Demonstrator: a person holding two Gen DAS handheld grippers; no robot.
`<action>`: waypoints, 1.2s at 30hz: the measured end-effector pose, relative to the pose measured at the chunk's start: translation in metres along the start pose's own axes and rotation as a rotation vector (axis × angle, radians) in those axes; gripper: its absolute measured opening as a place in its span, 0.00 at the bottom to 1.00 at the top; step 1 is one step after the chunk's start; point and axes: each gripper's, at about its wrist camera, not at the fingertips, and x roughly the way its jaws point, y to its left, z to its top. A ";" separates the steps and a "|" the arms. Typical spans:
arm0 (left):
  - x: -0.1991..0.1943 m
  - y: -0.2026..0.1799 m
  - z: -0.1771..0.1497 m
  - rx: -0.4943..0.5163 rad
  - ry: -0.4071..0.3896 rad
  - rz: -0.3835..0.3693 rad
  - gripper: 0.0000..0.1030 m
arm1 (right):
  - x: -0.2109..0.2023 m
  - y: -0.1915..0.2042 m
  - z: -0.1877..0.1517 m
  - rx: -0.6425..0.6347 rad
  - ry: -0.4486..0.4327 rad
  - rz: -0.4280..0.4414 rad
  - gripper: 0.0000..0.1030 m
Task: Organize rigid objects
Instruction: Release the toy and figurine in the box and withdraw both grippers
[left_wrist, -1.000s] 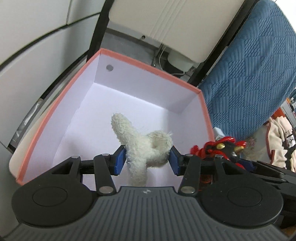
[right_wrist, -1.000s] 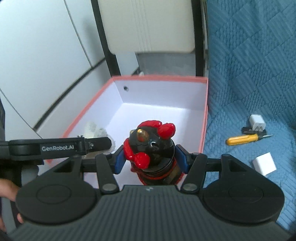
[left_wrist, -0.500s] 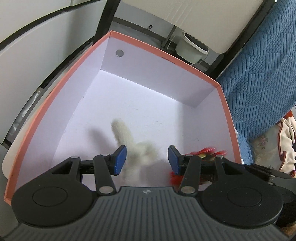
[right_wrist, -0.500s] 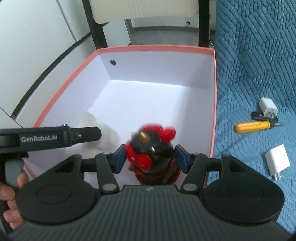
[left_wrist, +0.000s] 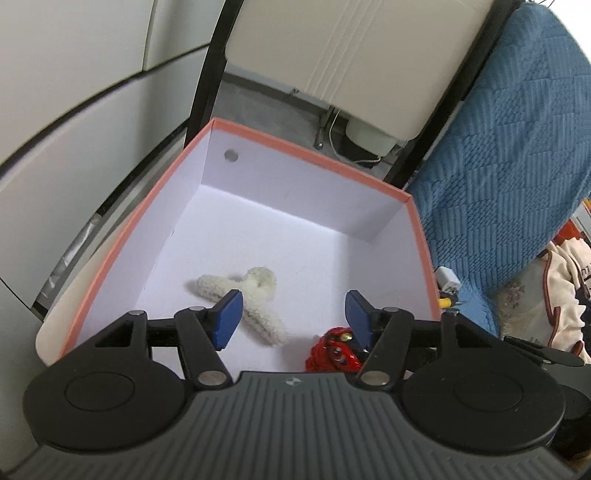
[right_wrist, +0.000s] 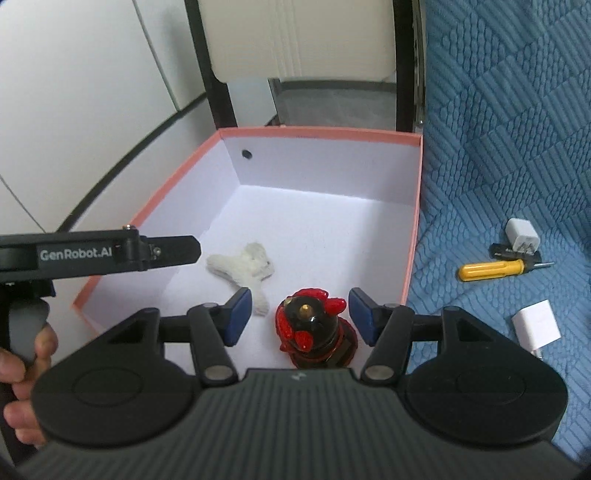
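A pink-rimmed white box lies below both grippers. A white fluffy piece rests flat on its floor, just beyond my left gripper. The left jaws are opening, with nothing between the blue pads. A red and black figurine stands upright on the box floor near the front wall. It is low between the fingers of my right gripper. Those jaws stand open, with bare floor showing between the left pad and the figurine.
A blue quilted cover spreads to the right of the box. On it lie a yellow screwdriver, a white charger and a white adapter. A chair back rises behind the box. A person's hand holds the left gripper's handle.
The left jaws let go of the white fluffy piece, which now lies on the box floor. The figurine sits lower between the right fingers. Both grippers dipped into the box and rose again.
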 end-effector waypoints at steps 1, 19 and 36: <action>-0.005 -0.004 -0.002 0.002 -0.008 -0.001 0.65 | -0.006 0.000 -0.001 -0.003 -0.008 0.003 0.59; -0.072 -0.072 -0.044 0.083 -0.107 -0.022 0.65 | -0.087 -0.025 -0.034 -0.008 -0.110 -0.020 0.59; -0.081 -0.140 -0.091 0.126 -0.149 -0.131 0.65 | -0.154 -0.082 -0.080 0.051 -0.198 -0.140 0.59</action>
